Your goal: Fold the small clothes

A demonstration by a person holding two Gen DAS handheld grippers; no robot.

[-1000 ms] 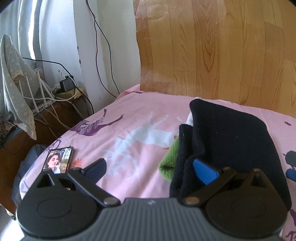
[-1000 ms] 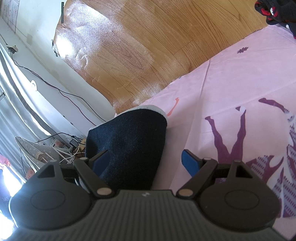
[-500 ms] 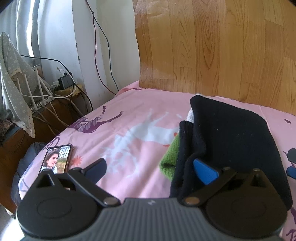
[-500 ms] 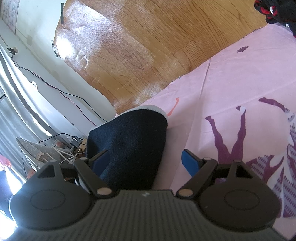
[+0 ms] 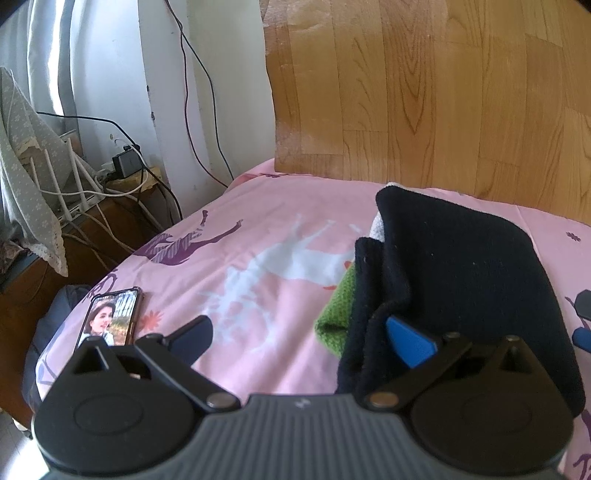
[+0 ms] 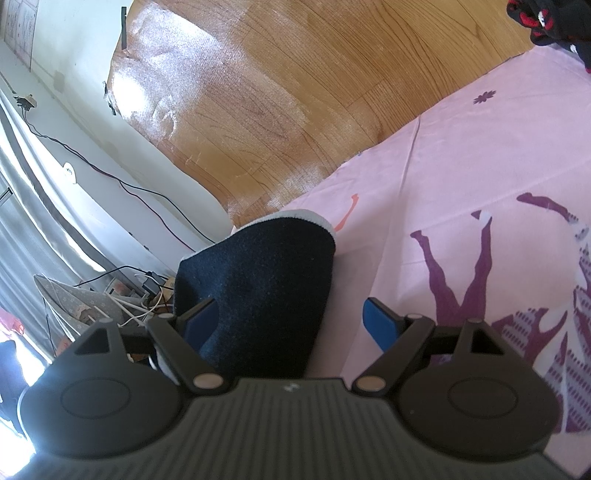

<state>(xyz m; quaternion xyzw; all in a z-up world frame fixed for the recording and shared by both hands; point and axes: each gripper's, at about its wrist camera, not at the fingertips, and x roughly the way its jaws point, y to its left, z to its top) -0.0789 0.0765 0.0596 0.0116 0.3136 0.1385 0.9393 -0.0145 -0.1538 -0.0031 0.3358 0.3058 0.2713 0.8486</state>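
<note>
Two claws show, one per wrist view, both low over a bed with a pink sheet (image 5: 258, 229) printed with purple and white figures. The left claw (image 5: 299, 334) stands wide apart, gripping nothing: its dark left finger (image 5: 192, 338) sits above bare sheet, while its blue right finger (image 5: 408, 341) is tucked into a fold at the near edge of a dark navy garment (image 5: 461, 273). That garment lies folded on the bed, right of centre in the left view, near the wooden headboard (image 5: 443, 92). A green knit piece (image 5: 338, 310) pokes out from under its left side, and a pale grey-white edge (image 5: 376, 229) shows at its far corner. Whether the blue finger presses the cloth or only lies against it, I cannot tell.

The right claw (image 6: 291, 319) is also spread open. Its left finger (image 6: 201, 319) lies against the navy garment (image 6: 258, 288), whose grey-white trim (image 6: 306, 216) curves along the far edge; its right finger (image 6: 380, 325) is over the pink sheet (image 6: 461, 147), just beside the garment. The cloth fills much of the gap between the fingers but is not clamped.

A phone (image 5: 110, 317) with a lit screen lies near the left edge of the bed. Beyond it, cables (image 5: 110, 192) tangle on a low wooden stand beside a white wall. A black and red cloth (image 6: 550, 22) lies at the far right corner of the right view.
</note>
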